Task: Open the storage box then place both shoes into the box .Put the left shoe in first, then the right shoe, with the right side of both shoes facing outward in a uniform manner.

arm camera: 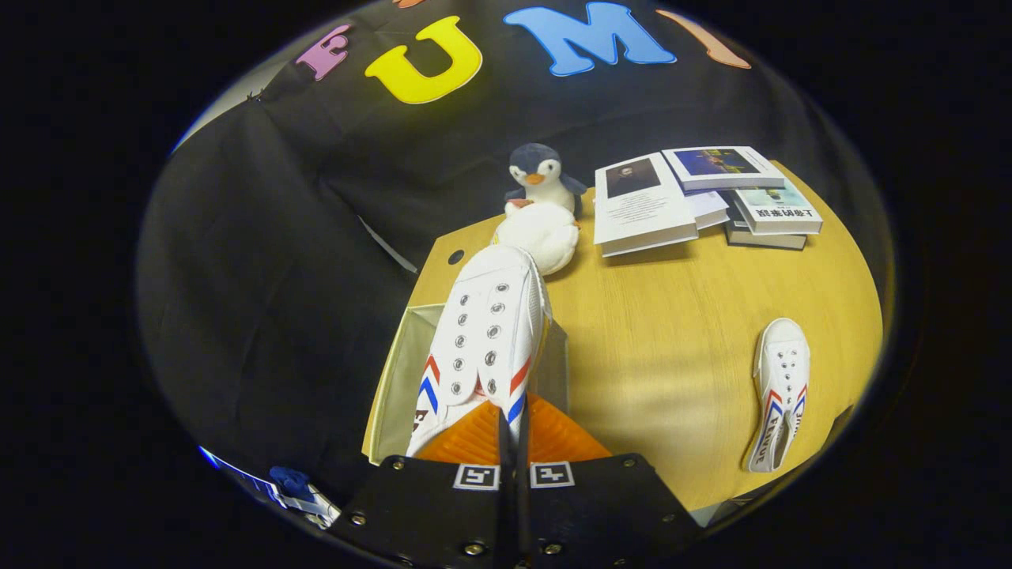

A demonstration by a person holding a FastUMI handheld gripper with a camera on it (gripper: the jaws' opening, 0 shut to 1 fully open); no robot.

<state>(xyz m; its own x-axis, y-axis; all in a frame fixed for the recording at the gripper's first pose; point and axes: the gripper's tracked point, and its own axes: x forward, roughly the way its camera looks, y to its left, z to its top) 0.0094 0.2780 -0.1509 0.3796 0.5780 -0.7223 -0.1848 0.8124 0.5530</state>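
Shoe [486, 340] in the grip is held by the side wall of its collar, pinched between the orange fingers [466, 438] of the gripper [514, 435], which are nearly closed on that thin wall. It hangs toe forward over the open box [399, 371], whose pale lining is visible under and left of the sole. The box stands at the near left corner of the table [672, 332]

Second shoe [779, 391] lies flat on the table, well apart to the right of the fingers, toe pointing away

Beyond the held shoe's toe sit a white plush [545, 237] and a penguin toy [541, 178]; books [696, 197] are stacked to their right

Judged status: first shoe is being lowered into the box; second shoe untouched

Risks from here:
- Grip is on soft canvas only; the shoe can pivot or slip out during descent
- Toe projects past the far wall of the box; lowering without drawing back would catch the toe on that wall or tip the box
- Release at a tilt would leave the wrong side facing outward
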